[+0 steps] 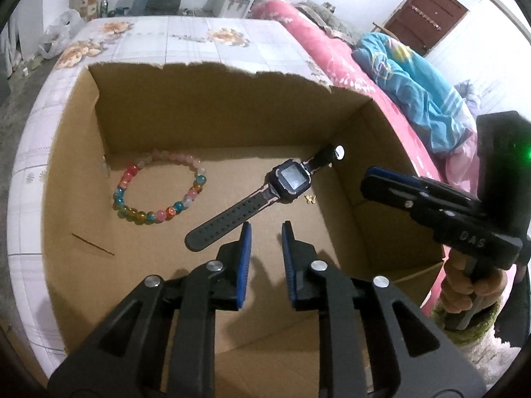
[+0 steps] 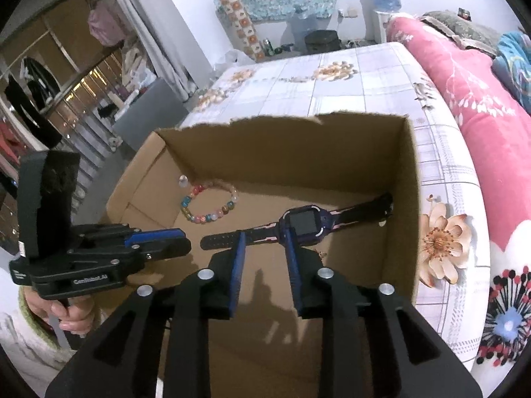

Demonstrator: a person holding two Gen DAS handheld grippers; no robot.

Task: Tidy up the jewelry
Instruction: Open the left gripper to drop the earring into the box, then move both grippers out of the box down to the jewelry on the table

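Both tools gape, holding nothing: left tool (image 1: 265,229) just short of the watch (image 1: 265,195), right tool (image 2: 265,235) straddling its strap, over the box (image 1: 232,106).

A bed covered in a pale floral checked sheet (image 1: 199,38) carried an open brown cardboard box (image 1: 205,122) near its right edge.

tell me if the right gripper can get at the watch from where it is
Probably yes: the right gripper is open above the box, right over the watch, with nothing between them.
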